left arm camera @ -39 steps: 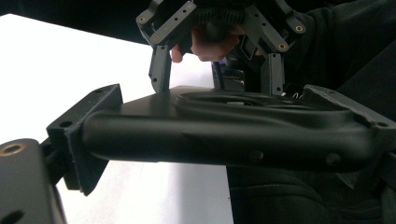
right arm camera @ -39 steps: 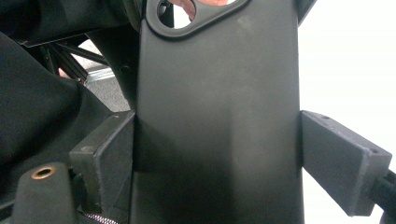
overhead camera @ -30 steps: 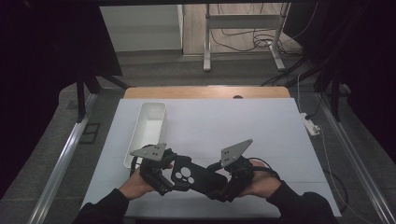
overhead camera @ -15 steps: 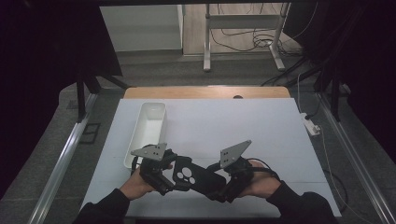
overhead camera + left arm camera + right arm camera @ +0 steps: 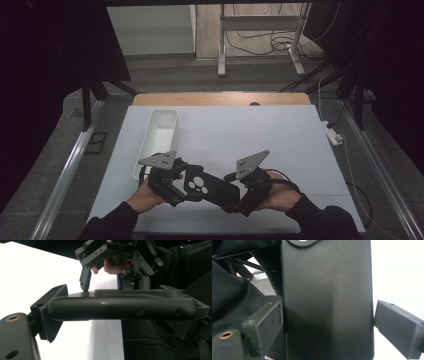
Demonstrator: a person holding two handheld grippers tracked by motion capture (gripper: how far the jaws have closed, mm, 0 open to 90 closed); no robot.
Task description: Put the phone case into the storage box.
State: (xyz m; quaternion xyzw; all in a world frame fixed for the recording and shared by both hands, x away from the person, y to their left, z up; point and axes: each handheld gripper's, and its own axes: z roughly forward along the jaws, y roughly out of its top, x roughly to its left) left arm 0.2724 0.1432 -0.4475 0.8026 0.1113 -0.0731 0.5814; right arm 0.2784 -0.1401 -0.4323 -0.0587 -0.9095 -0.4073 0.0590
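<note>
1. One white oblong bin (image 5: 161, 135), left of centre in the high view, lying on the desk (image 5: 280, 145); what shows of its inside looks bare.
2. One black phone case (image 5: 210, 187), lower centre of the high view, back up with its camera cut-outs showing white, held above the desk between the two grippers, just right of the bin's near end.
3. Two grippers, each in one hand. Left gripper (image 5: 172, 189) at lower left: fingers clamped on the case's camera end; in the left gripper view the case (image 5: 120, 306) lies across the frame edge-on, one finger (image 5: 50, 312) on its left side.
4. Right gripper (image 5: 239, 202) at lower centre-right, at the case's other end. In the right gripper view the case (image 5: 327, 300) stands between the fingers; the left finger (image 5: 265, 322) is against it, the right finger (image 5: 398, 325) seems just clear of its edge. Fingers have just been opening, case between them, loose.
5. Around: one white power strip (image 5: 333, 132) at the desk's right edge, cables on the floor at top, one metal stand (image 5: 260, 35) upper centre. Dark sleeves at the bottom edge.
</note>
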